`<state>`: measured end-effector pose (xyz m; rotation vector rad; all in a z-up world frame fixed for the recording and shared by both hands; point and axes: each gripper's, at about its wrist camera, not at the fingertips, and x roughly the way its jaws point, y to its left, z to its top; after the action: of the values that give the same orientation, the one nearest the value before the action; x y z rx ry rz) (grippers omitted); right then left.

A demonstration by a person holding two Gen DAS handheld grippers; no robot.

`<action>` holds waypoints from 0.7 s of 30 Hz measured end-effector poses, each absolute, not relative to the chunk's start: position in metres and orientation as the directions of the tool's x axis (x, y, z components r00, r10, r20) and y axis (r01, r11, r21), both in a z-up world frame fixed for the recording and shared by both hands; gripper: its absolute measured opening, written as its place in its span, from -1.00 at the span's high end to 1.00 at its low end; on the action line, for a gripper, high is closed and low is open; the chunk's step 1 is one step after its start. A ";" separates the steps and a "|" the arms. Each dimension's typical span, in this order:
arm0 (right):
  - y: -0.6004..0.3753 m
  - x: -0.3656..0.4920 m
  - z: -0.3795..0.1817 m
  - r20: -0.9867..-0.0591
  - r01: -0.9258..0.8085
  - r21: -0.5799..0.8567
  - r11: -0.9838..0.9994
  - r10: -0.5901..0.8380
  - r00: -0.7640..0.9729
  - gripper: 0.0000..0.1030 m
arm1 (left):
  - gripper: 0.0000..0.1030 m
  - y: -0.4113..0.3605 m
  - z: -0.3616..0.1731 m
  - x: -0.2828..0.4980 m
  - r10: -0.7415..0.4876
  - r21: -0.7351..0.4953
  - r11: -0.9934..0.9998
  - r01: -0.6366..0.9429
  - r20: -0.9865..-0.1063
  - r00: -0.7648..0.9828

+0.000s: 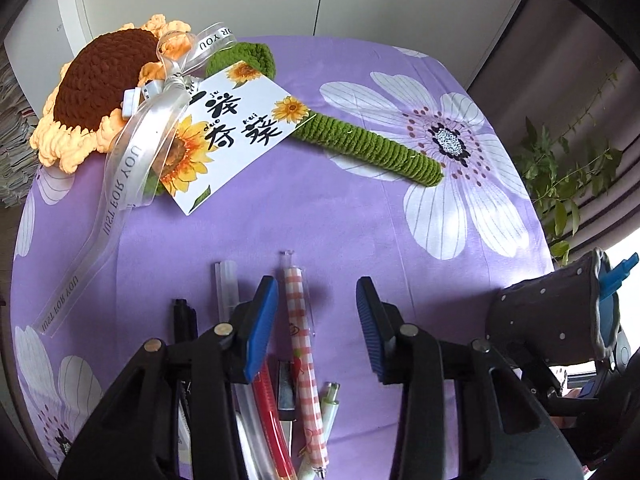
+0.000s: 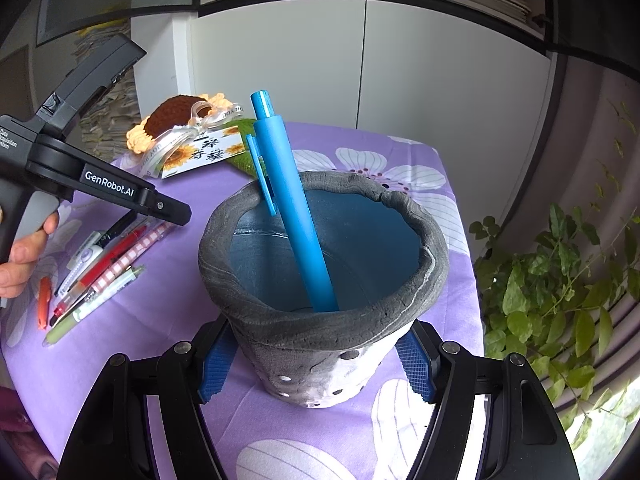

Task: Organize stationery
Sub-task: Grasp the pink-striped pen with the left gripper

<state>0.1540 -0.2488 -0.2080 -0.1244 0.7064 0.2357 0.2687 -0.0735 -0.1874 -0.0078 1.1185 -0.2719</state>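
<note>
Several pens lie side by side on the purple cloth [image 1: 320, 220]: a pink checked pen [image 1: 301, 320], a red pen [image 1: 274, 412], a black pen [image 1: 182, 320] and a green-white pen [image 1: 330, 404]. My left gripper [image 1: 316, 320] hovers over them, pointing steeply down, jaws apart. The checked pen lies between the blue pads, nearer the left pad [image 1: 262, 320], and neither presses on it. My right gripper [image 2: 316, 360] is shut on a grey dotted pen holder [image 2: 320, 344] with a blue lining. A blue pen [image 2: 292, 200] stands inside it.
A crochet sunflower [image 1: 104, 80] with a green stem [image 1: 372, 148], a printed card [image 1: 232, 132] and a long ribbon [image 1: 120, 184] fills the far left of the table. A leafy plant [image 2: 552, 280] hangs beyond the right edge. White cabinets stand behind.
</note>
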 end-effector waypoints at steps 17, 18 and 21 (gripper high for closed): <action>-0.249 0.154 -0.208 -0.655 -0.256 -0.033 0.966 0.172 0.735 -0.39 | 0.79 -0.070 -0.174 0.258 -0.272 -0.188 0.955 0.227 -0.862 0.428; -0.249 0.154 -0.208 -0.655 -0.256 -0.033 0.966 0.172 0.736 -0.39 | 0.79 -0.070 -0.167 0.254 -0.284 -0.196 0.952 0.236 -0.852 0.439; -0.249 0.154 -0.208 -0.655 -0.256 -0.033 0.966 0.172 0.736 -0.39 | 0.79 -0.071 -0.144 0.240 -0.318 -0.208 0.941 0.268 -0.817 0.482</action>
<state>0.1542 -0.2495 -0.2078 -0.1241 0.7064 0.2358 0.2401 -0.0712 -0.1438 -0.0543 1.0068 -0.3570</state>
